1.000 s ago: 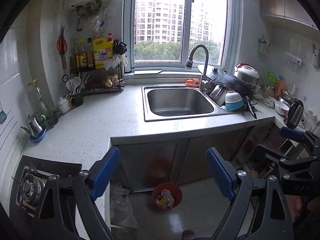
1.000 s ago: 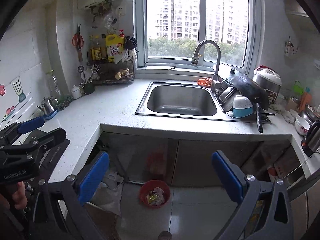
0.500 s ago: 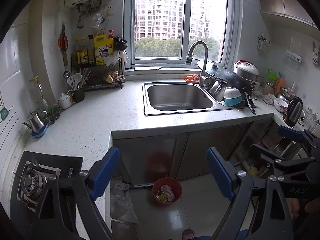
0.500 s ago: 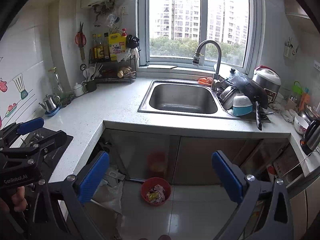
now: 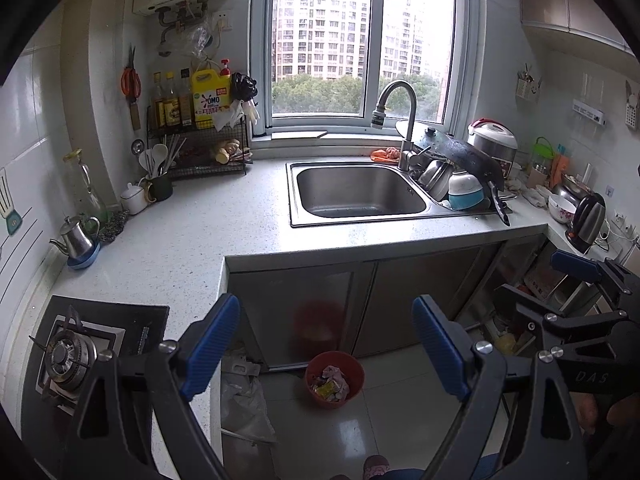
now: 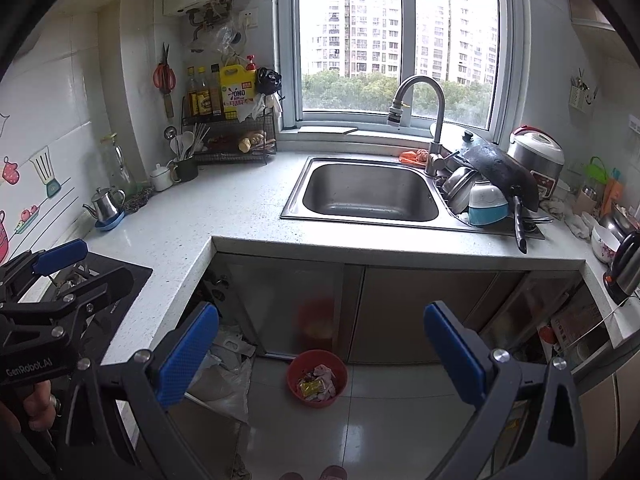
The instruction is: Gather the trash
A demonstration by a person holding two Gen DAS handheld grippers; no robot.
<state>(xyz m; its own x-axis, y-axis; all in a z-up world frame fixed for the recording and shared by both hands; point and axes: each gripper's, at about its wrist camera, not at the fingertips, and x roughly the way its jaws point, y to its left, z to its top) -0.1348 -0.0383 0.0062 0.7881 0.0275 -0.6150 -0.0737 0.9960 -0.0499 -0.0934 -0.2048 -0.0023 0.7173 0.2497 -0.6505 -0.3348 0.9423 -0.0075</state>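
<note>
Blue pads spread wide on both sides and nothing between them: my left gripper [image 5: 326, 348] gapes over the floor, my right gripper [image 6: 322, 354] does the same, both empty. Between each pair of pads, down on the pale tiles, sits the red bin [image 6: 317, 377], with crumpled wrappers and a yellow packet [image 6: 309, 389] already inside. It stands just in front of the metal cabinet doors [image 5: 360, 304] under the sink, which throw back a red blur of it.

Left of the bin, a heap of whitish plastic bags [image 6: 224, 380] slumps at the foot of the counter corner. That speckled white countertop [image 5: 180, 240] juts out between me and the left wall, with the gas burner [image 5: 66, 354] at its near end.

Further out, the steel sink [image 6: 370, 194] lies empty under the curved tap [image 6: 420, 108]. Right of it, piled dishes: a blue-and-white bowl [image 6: 488, 204], a black wok [image 6: 500, 172] leaning over them, then a rice cooker [image 6: 536, 152]. Far left, a small steel teapot [image 5: 78, 236], a wire rack [image 5: 204, 148] of bottles, the yellow detergent jug [image 5: 210, 98]. On the right, an open lower shelf [image 5: 536, 292] crammed with clutter.
</note>
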